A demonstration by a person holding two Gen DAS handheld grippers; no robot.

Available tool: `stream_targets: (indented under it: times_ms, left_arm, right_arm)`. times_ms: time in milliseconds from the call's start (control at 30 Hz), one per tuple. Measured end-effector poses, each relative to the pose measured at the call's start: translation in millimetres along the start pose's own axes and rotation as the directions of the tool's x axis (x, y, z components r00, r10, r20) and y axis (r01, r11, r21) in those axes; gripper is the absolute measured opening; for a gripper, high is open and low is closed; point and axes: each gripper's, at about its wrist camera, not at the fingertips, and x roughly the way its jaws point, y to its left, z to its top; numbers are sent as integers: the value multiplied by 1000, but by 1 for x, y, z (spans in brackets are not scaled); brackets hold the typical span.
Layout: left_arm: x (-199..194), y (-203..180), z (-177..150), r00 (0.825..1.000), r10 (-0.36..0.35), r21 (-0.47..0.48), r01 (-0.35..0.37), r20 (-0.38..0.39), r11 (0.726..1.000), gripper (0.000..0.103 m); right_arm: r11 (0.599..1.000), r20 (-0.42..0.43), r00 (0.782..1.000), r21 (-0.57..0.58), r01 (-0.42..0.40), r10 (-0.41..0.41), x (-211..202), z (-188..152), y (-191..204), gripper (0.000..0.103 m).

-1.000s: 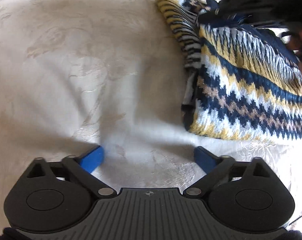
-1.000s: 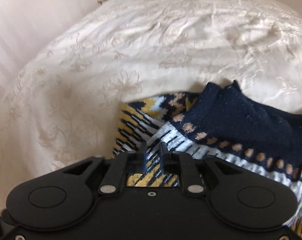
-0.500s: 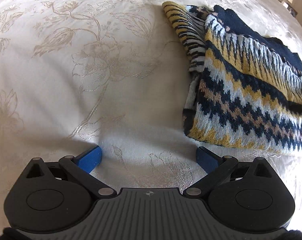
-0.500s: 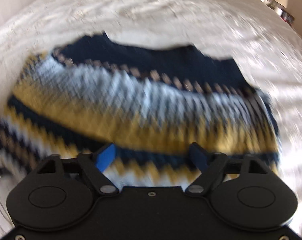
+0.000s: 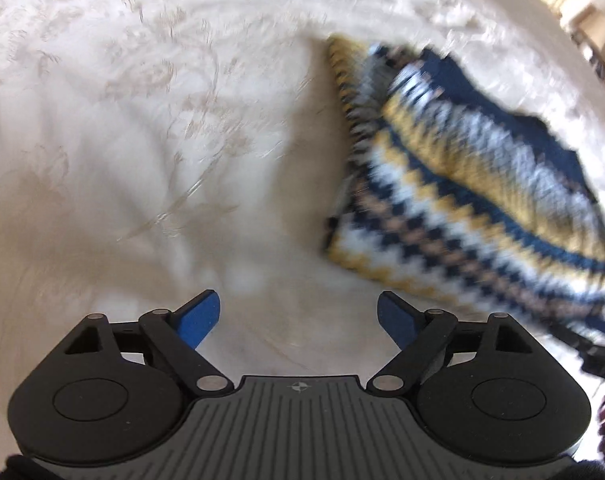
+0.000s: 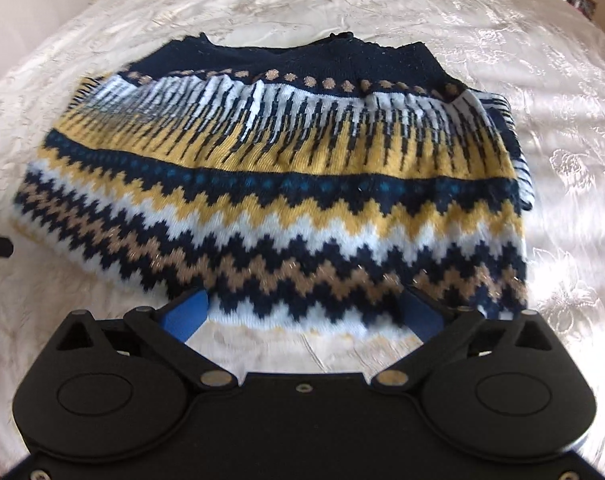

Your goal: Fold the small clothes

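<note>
Right wrist view: folded knit sweater (image 6: 278,184) lay flat on cream bedspread (image 6: 562,92), navy band at far edge. Right gripper (image 6: 302,316) hung over near hem, jaws opening wide, pads clear of fabric. Left wrist view, blurred: left gripper (image 5: 298,318) over bare bedspread w/ sweater to its right; jaws closing, nothing between.

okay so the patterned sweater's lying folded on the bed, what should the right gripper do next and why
Probably lower the right gripper, its jaws opening and empty, onto the sweater near hem and pinch it for another fold: the sweater lies flat on the bedspread, unheld.
</note>
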Motion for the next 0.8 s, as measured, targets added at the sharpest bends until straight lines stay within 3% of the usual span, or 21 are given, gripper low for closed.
stream_targets:
  times_ms: [167, 267, 400, 500, 667, 800]
  left_arm:
    - [-26, -65, 7, 997, -22, 63, 17, 78, 998, 86]
    - [-29, -113, 6, 989, -86, 105, 73, 118, 992, 86]
    - [-15, -180, -10, 984, -156, 195, 136, 88, 971, 87]
    - [-5, -224, -29, 983, -166, 258, 141, 75, 956, 87]
    - [7, -285, -59, 986, -149, 447, 101, 73, 889, 87]
    - [23, -323, -85, 994, -91, 608, 40, 54, 793, 88]
  right_arm:
    - [988, 69, 992, 101, -117, 110, -34, -9, -45, 102]
    - [972, 129, 982, 171, -162, 141, -49, -5, -84, 102]
    - [951, 151, 972, 228, -211, 179, -51, 13, -143, 102]
    - [945, 147, 966, 223, -241, 212, -42, 30, -181, 102]
    - [904, 116, 945, 276, -326, 305, -17, 61, -231, 103]
    - [854, 89, 912, 326, -406, 400, 4, 78, -252, 103]
